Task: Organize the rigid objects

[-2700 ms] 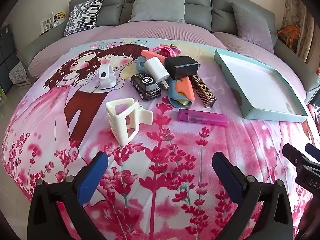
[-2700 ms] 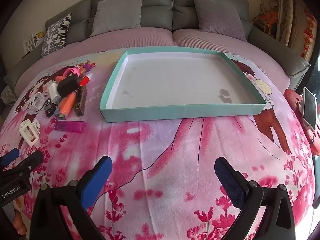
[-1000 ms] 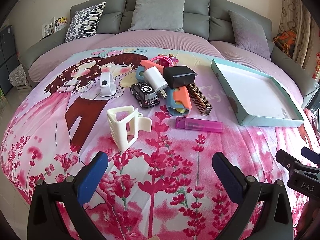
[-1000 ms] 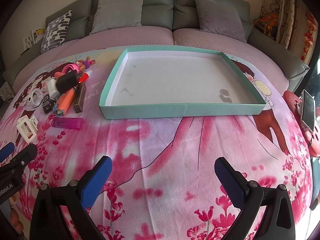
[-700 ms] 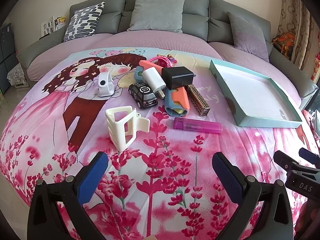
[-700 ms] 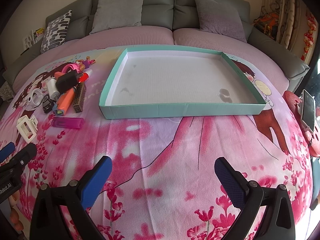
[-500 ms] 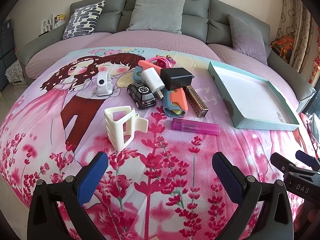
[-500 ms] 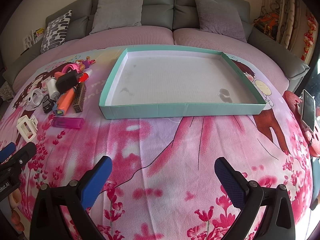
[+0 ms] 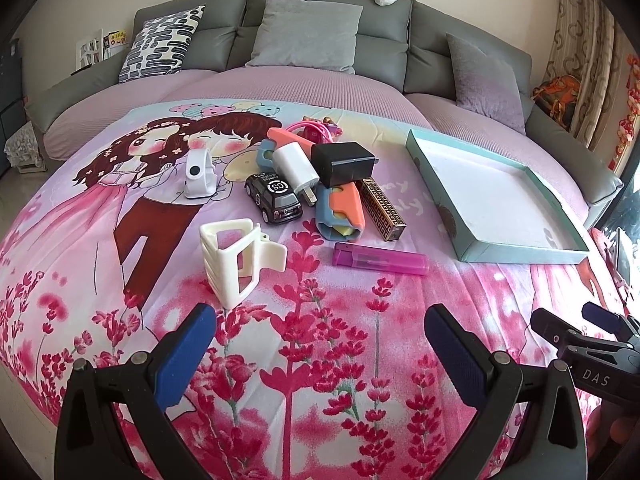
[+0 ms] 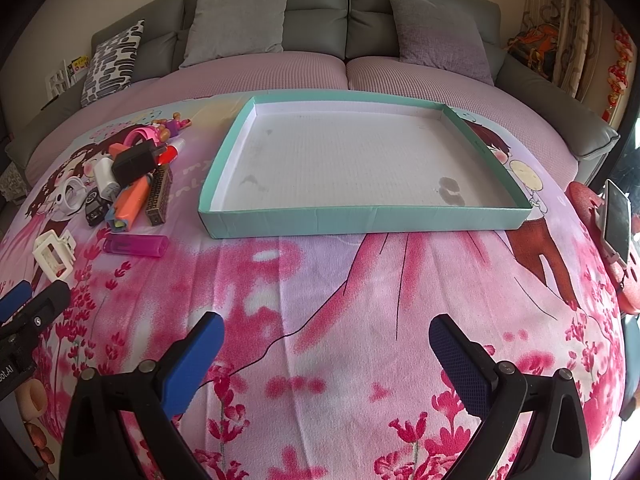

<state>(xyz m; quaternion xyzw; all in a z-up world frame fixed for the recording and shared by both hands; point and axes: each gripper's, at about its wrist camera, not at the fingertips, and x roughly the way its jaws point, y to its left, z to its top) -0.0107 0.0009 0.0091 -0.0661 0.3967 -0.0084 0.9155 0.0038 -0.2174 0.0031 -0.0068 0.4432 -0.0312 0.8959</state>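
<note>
The left claw (image 9: 320,336) hangs wide open and empty over the pink floral bedspread (image 9: 304,360), blue pads spread apart. Just beyond its left pad stands the cream hair clip (image 9: 236,260). Right of that lies the magenta lighter (image 9: 380,259). Farther back sits the heap: black toy car (image 9: 274,198), white charger (image 9: 295,168), black adapter (image 9: 343,163), orange-and-blue case (image 9: 340,210), patterned bar (image 9: 382,208). A white ring stand (image 9: 199,174) sits left of the heap. The teal tray (image 9: 520,250) lies far right, nothing in it. The right claw (image 9: 576,330) shows at the right edge.
</note>
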